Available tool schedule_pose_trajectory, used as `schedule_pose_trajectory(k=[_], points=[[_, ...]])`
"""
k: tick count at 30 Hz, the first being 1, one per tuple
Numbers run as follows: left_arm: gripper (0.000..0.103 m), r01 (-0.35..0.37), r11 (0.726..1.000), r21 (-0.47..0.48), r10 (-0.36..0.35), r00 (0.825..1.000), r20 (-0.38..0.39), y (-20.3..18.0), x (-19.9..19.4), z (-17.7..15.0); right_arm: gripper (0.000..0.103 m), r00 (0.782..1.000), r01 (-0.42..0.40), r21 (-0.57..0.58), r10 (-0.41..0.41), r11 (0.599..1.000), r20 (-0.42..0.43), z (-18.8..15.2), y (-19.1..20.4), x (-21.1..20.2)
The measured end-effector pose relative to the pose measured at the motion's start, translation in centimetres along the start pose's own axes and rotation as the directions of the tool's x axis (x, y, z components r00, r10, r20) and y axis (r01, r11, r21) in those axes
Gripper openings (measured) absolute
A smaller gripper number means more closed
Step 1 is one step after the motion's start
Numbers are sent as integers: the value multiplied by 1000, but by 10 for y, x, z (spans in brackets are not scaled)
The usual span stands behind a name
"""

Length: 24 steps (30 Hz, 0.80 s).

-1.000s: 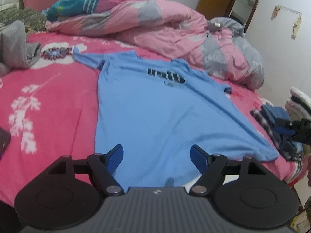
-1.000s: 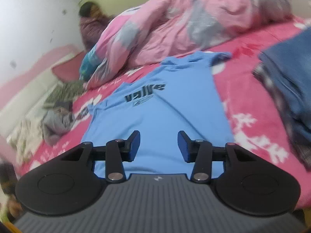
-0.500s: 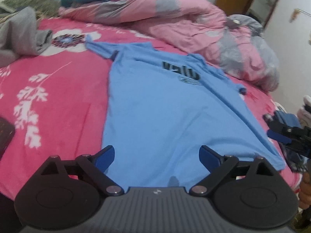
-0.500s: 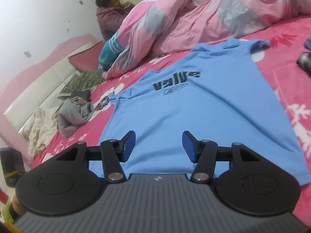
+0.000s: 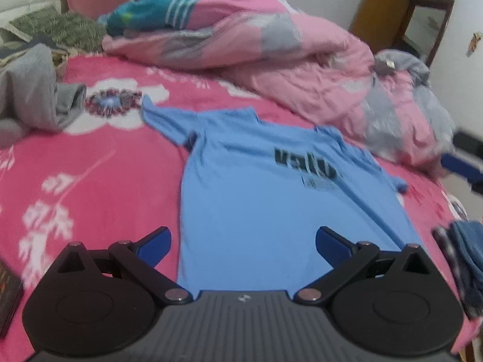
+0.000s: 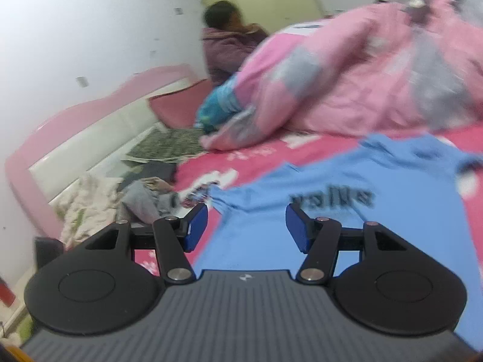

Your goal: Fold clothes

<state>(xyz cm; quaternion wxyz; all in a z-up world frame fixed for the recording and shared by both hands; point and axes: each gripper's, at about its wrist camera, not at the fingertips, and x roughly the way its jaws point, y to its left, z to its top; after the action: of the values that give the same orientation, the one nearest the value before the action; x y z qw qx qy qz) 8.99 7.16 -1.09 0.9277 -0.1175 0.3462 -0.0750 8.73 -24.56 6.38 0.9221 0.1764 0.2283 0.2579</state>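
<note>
Flat: blue tee lengthwise, collar twd far quilt.

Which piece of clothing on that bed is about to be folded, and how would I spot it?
Start with the bed's bright pink flowered sheet; the heaped pink and grey quilt lies along its far side. In front of the quilt lies the light blue T-shirt, spread flat. It alone has dark lettering across the chest, unlike the crumpled grey garment.

A rumpled pink-and-grey quilt is heaped at 12 to 2 o'clock on the pink floral bedsheet. A seated person is seen beyond it, beside the pink headboard.
</note>
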Motion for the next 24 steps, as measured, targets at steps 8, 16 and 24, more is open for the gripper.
schedule_pose_trajectory(k=[8,16,24], points=[[95,-51,999,1,51,998,23,18,71,8,39,981,-29,-61,17,998,-193,56,4,154],[79,-43,999,-9,43,998,46,37,80,-11,16,894,-2,-169,-74,986,-443,32,-15,338],[78,-58,998,27,57,997,57,34,80,-17,0,889,59,-120,-107,991,-446,15,-37,431]])
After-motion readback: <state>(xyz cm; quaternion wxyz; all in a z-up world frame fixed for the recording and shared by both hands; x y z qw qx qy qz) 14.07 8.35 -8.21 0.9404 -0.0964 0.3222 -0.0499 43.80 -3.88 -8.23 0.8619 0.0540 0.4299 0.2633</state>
